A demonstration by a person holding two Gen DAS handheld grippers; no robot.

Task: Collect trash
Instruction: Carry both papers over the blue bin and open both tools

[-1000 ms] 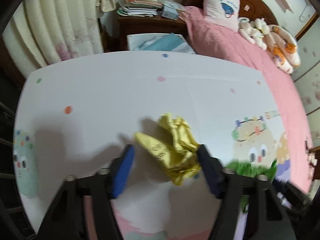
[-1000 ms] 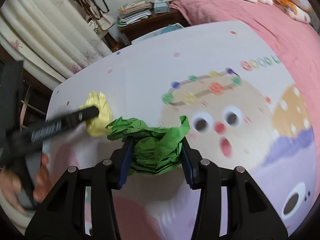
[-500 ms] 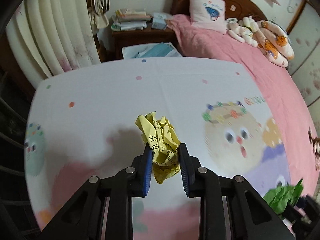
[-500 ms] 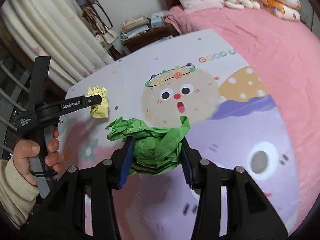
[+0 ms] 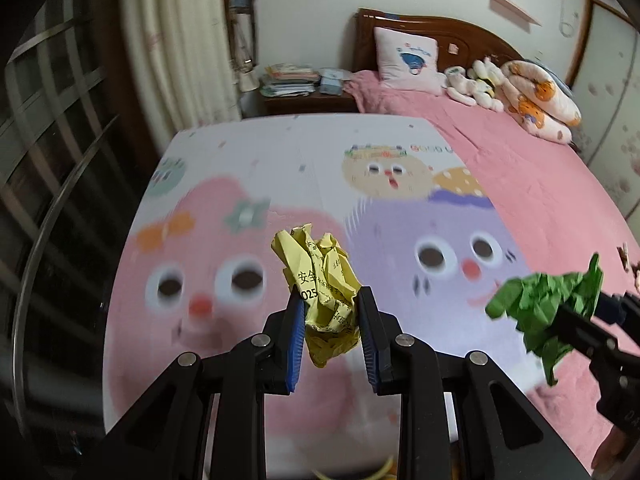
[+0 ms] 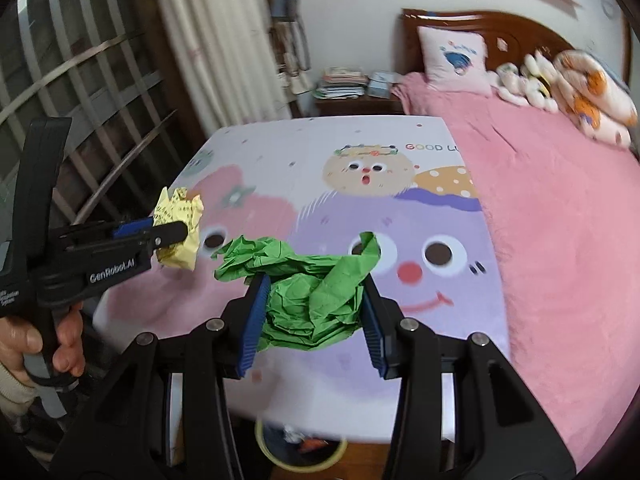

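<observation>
The left gripper (image 5: pixel 329 322) clamps a crumpled yellow paper ball (image 5: pixel 320 280) between its blue pads, holding it in the air above the cartoon-printed mat (image 5: pixel 248 160). Its jaws have just been closing onto that paper. Beside it, the right gripper (image 6: pixel 310 306) squeezes a crumpled green paper wad (image 6: pixel 308 300), also lifted clear. A yellow-rimmed bin (image 6: pixel 304 454) with scraps inside sits below the mat's near edge

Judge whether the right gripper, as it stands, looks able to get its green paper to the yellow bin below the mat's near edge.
Probably yes. The right gripper holds the green paper above the mat, and nothing shows between it and the bin.
</observation>
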